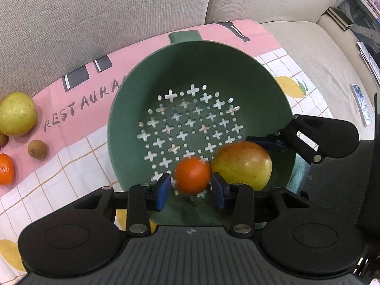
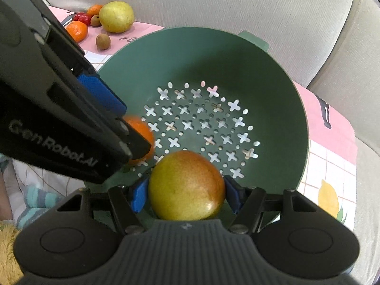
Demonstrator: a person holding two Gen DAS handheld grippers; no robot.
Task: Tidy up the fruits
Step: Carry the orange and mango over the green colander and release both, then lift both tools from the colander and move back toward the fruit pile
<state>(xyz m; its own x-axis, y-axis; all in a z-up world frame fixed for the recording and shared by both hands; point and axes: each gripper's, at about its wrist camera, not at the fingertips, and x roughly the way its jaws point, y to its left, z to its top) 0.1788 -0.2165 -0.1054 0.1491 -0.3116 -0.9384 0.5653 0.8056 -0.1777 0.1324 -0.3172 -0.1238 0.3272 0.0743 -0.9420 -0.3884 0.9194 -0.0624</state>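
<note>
A green colander (image 1: 147, 87) (image 2: 273, 71) sits on a patterned cloth on a sofa. My left gripper (image 1: 191, 187) stands over its near rim with a small orange (image 1: 192, 174) between its blue pads; narrow gaps show on both sides and the orange is blurred. My right gripper (image 2: 185, 196) is shut on a yellow-red apple (image 2: 187, 187) (image 1: 244, 163) just inside the colander. The orange (image 2: 142, 130) shows partly behind the left gripper in the right wrist view.
On the cloth (image 1: 71, 147) left of the colander lie a yellow pear (image 1: 16, 114) (image 2: 116, 16), a kiwi (image 1: 37, 149) (image 2: 103, 41), oranges (image 1: 6, 168) (image 2: 77, 30) and red fruit (image 2: 82, 18). Sofa back (image 1: 95, 11) behind.
</note>
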